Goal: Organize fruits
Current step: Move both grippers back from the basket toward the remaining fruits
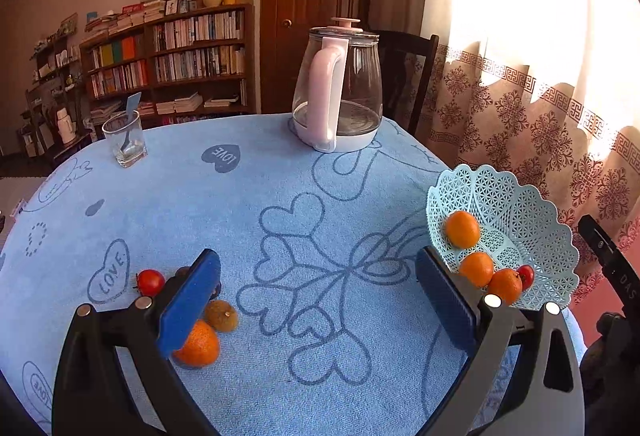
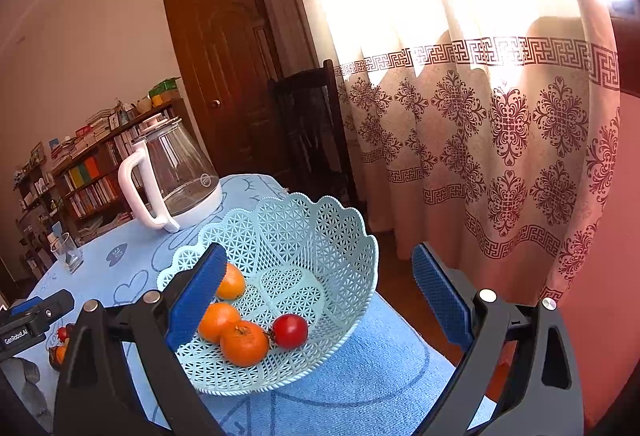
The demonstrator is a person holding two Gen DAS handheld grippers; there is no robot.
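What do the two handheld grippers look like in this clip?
Both match: the left gripper and right gripper have black plastic frames with triangular cutouts, silver round fasteners, and fingers faced with blue textured pads. White "GenRobot.AI" lettering marks the left one's body. No cables or sleeves show.

Table (image 1: pixel 280 171) under blue heart-print cloth. Glass kettle (image 1: pixel 340 91) at 12 o'clock; tumbler (image 1: pixel 124 139) at 10; lattice basket (image 1: pixel 520 220) at 3, by the edge. Loose at 8: tomato (image 1: pixel 151 282), orange (image 1: pixel 199 344), brownish fruit (image 1: pixel 221 315).
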